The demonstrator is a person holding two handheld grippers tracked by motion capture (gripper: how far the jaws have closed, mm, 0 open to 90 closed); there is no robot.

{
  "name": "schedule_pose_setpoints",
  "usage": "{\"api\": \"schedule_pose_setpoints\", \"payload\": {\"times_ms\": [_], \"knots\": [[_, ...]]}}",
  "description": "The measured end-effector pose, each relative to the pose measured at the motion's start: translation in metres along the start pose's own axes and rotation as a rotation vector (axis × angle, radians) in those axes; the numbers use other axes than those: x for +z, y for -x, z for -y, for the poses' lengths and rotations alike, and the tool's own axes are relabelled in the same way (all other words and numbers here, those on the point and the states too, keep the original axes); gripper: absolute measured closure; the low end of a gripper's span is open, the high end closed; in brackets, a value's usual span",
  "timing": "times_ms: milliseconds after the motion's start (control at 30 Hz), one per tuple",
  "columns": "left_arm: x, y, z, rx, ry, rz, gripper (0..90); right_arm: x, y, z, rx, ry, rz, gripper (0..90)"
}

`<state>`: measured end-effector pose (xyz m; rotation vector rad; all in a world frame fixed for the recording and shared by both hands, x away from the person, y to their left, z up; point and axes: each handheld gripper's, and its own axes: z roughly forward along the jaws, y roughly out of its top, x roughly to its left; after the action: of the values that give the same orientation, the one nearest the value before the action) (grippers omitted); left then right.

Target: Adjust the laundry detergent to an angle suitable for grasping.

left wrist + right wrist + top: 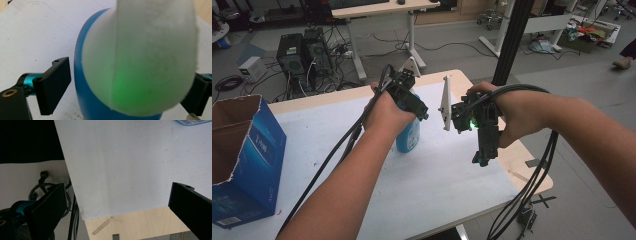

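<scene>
Table [432, 200] covered with a white sheet, pale wood showing at its right and far edges. A blue bottle [408, 136] with a white rounded top stands upright near the middle of the sheet.

Left gripper [422, 114], held in the person's left hand [384, 114], sits over the top of the blue bottle, jaws angled down and to the right. In the left gripper view the bottle [85, 100] stands between the two black jaws; a gap shows between the left jaw and the bottle's blue side, and the other jaw is mostly hidden behind the white top. Jaws spread wide, not touching on the side that shows, nothing grasped.

Right gripper [480, 159], held in the right hand [517, 117], hangs above the right part of the sheet, well right of the bottle, jaws pointing down toward the near edge. A green light glows on its body. In the right gripper view its jaws stand wide apart with only white sheet and bare wood edge between them: released, holding nothing.

Blue cardboard box [242, 155], top open and torn, sits at the near left corner of the table. Black cables [522, 200] trail from the right gripper off the near right edge. Floor beyond the table: computer towers [304, 55] and loose cords
</scene>
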<state>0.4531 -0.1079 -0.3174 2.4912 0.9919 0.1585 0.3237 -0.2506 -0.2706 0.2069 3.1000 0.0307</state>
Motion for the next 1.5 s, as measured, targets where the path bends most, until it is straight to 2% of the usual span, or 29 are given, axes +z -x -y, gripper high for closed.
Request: {"api": "schedule_pose_setpoints", "payload": {"times_ms": [100,167,267,333,367,467,700,800,967,1133,1500], "knots": [[-0.0008,0.0002,-0.0002,-0.002,0.011,0.001,13.5,0.0,0.0004,-0.0001,-0.006,0.004,0.002,1.3],[-0.0027,-0.0002,-0.0007,0.001,0.025,-0.002,21.4,0.0001,0.0004,-0.0003,-0.012,0.005,0.003,1.3],[-0.0027,-0.0011,-0.0008,0.005,0.009,-0.005,22.2,0.0004,0.0003,-0.0004,-0.012,0.006,0.003,1.3],[-0.0026,-0.0011,-0.0007,0.006,0.011,-0.008,24.0,0.0002,0.0006,-0.0004,-0.015,0.006,0.003,1.3],[-0.0031,-0.0008,-0.0009,-0.001,0.019,-0.006,24.3,-0.0002,-0.0002,-0.0007,-0.001,0.001,0.003,1.3],[-0.0035,-0.0006,-0.0012,0.001,0.021,-0.004,27.0,0.0003,0.0007,-0.0012,-0.01,0.003,0.005,1.3],[-0.0017,-0.0003,-0.0016,0.001,0.022,-0.011,27.2,0.0011,0.0017,-0.0012,-0.012,0.004,0.005,1.3],[-0.0005,0.002,-0.0027,0.001,0.028,-0.001,31.2,0.0018,0.0017,-0.0012,-0.007,-0.002,0.004,1.3],[0.0015,0.0017,-0.0026,0.004,0.018,-0.007,31.5,0.0025,0.0019,-0.0008,-0.005,-0.002,0.003,1.3],[-0.0008,0.0007,-0.0026,-0.003,0.03,-0.004,33.9,0.003,0.0025,-0.0002,-0.007,0.0,0.003,1.3],[-0.0004,0.0014,-0.0026,-0.001,0.025,-0.011,37.3,0.0031,0.0018,-0.0002,-0.005,-0.002,0.003,1.3]]}}
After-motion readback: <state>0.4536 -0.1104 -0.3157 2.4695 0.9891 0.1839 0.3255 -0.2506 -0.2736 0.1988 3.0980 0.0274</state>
